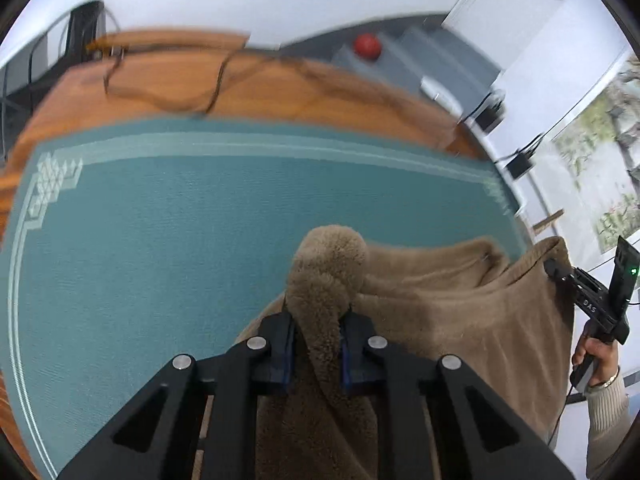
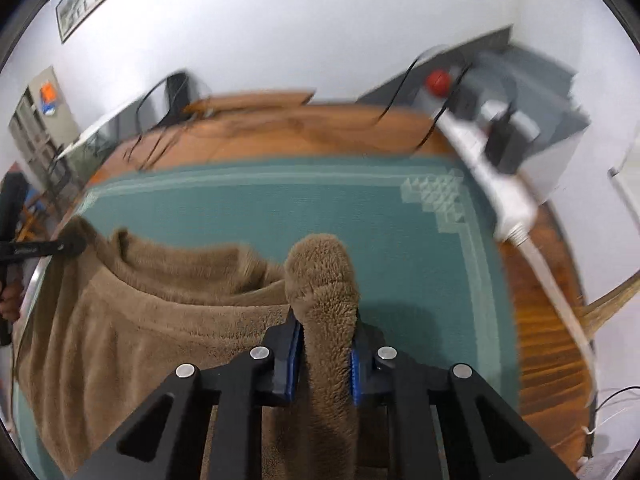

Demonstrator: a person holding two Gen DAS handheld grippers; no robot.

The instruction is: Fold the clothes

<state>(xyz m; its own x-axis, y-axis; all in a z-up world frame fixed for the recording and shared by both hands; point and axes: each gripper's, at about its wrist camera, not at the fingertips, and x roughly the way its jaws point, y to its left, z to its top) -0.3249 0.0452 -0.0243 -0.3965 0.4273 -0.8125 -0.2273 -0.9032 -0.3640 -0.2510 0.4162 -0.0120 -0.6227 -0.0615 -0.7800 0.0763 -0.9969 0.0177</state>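
A tan, fleecy garment [image 1: 440, 312] is lying on a teal mat [image 1: 160, 240] covering the wooden bench [image 1: 280, 88], its thick pile looking shaggy and matted. The left gripper [image 1: 318, 344] is pinching one bunched corner, jaws nearly closed with the fabric bulging up between them in a rounded hump. The right gripper [image 2: 326, 354] is clamping another corner the same way, its blue pads [image 2: 295, 360] pressing into the pile. Between both grips the cloth is sagging in soft folds, one edge hanging over the near side of the mat. A hand [image 1: 596, 356] is gripping the right tool's handle.
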